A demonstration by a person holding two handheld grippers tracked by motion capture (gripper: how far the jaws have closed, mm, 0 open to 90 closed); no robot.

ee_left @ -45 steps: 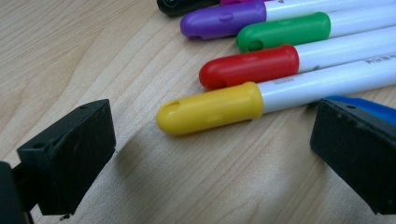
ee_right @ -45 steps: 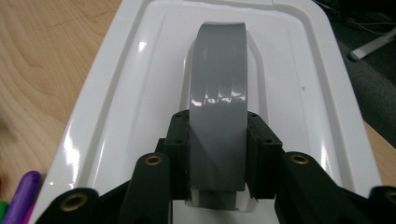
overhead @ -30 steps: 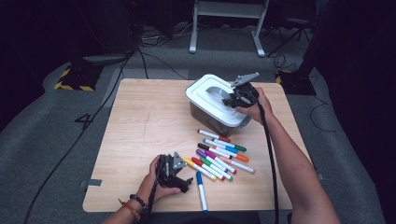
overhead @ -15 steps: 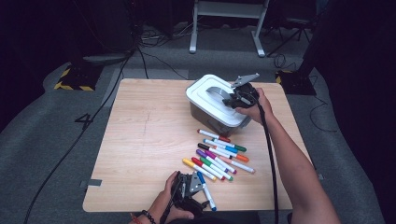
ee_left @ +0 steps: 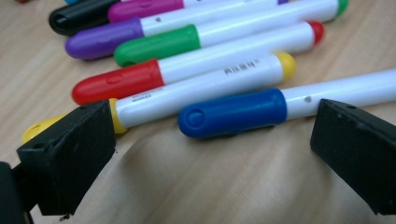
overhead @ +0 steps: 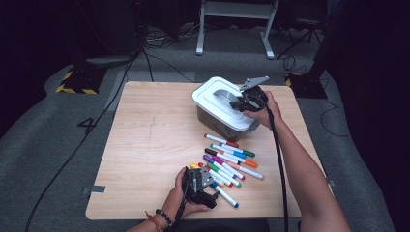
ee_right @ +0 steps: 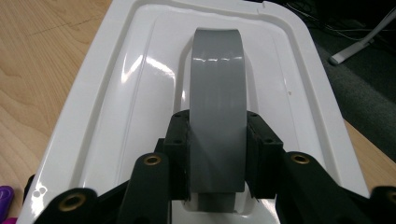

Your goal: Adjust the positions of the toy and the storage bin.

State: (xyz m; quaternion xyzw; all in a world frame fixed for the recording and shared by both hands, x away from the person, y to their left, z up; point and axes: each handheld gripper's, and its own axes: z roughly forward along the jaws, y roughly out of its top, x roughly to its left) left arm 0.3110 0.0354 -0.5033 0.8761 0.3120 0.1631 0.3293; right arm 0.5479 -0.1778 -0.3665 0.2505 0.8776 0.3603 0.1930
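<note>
Left gripper point(ee_left: 210, 154) jaws apart at the table's point(overhead: 145, 145) near edge; blue marker point(ee_left: 233, 112) lay crosswise just ahead. Right gripper point(ee_right: 217, 140) clamped the bin's point(overhead: 215, 99) handle point(ee_right: 217, 93).

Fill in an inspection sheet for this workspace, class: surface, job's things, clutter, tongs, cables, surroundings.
Surface: wooden table, bare on its left half.
Job's things: white lidded box with grey handle at the far right; coloured markers loose in a row near the front; blue marker nearest the left tongs.
Clutter: nothing seen.
Tongs: right tongs shut on the grey handle; left tongs open, low over the table beside the blue marker, not gripping it.
Cables: one trails from the right tongs along the forearm; others lie on the floor.
Surroundings: grey carpet, a white stand's feet, dark background.
</note>
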